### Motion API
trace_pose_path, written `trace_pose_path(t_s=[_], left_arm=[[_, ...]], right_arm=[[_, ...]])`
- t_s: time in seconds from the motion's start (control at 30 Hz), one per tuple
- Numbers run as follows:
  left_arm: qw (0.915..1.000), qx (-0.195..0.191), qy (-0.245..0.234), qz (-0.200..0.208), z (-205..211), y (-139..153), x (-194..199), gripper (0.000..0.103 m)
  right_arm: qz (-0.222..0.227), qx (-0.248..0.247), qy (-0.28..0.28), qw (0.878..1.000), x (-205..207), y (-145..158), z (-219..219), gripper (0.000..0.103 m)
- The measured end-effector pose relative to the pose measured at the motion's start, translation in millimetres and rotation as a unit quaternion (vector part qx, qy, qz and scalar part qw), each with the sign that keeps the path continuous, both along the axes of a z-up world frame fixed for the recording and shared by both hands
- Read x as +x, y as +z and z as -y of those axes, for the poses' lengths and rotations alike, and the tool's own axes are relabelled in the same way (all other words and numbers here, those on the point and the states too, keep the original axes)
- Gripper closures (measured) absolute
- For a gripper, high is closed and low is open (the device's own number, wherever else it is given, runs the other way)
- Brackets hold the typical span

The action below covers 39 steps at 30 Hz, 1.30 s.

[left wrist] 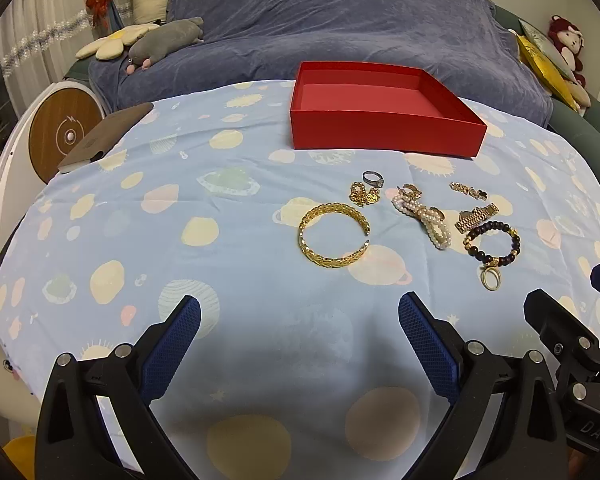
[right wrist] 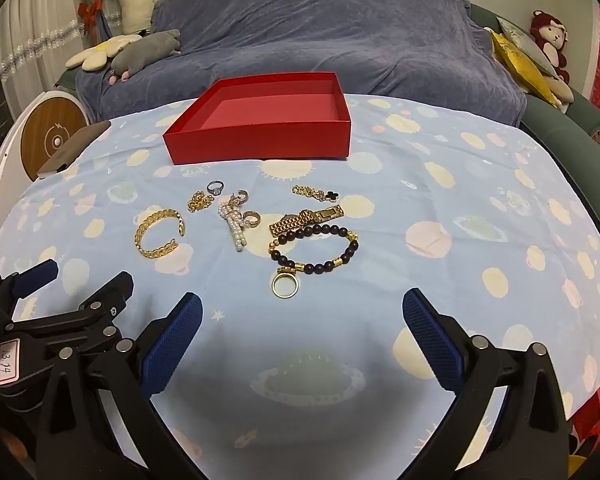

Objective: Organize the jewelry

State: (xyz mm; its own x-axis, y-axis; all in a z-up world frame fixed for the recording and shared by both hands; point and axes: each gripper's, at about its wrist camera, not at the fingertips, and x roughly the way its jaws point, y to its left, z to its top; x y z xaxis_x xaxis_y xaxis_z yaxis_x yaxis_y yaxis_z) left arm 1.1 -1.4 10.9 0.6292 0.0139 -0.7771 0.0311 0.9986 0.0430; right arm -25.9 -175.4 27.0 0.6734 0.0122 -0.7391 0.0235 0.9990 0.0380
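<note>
Red box [left wrist: 384, 130] is set open-topped near the far edge of the planet-print cloth [left wrist: 228, 200], long axis running left to right.

Jewelry is spread just in front of the box, toward mid-cloth. Gold cuff bangle [left wrist: 333, 235] is laid flat, its gap turned to the right. Silver ring [left wrist: 372, 178] is seen beside a small gold chain [left wrist: 362, 195]. Pearl strand [left wrist: 422, 218] is stretched diagonally, far-left to near-right. Gold watch band [right wrist: 306, 219] lies touching the dark bead bracelet [right wrist: 314, 250]; gold ring [right wrist: 285, 285] touches that bracelet's near side.

Left gripper [left wrist: 299, 326] is spread wide, nothing held, over the near cloth. Right gripper [right wrist: 302, 320] likewise is gaping and empty.
</note>
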Motion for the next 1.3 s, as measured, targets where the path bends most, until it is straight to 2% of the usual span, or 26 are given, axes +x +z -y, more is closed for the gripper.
trace_pose_path(t_s=[1.3], left_arm=[[0.9998,0.011,0.006,0.013,3.8,3.1,3.6,0.007]], right_arm=[[0.002,0.005,-0.004,1.0,4.2,-0.6,2.7,0.005]])
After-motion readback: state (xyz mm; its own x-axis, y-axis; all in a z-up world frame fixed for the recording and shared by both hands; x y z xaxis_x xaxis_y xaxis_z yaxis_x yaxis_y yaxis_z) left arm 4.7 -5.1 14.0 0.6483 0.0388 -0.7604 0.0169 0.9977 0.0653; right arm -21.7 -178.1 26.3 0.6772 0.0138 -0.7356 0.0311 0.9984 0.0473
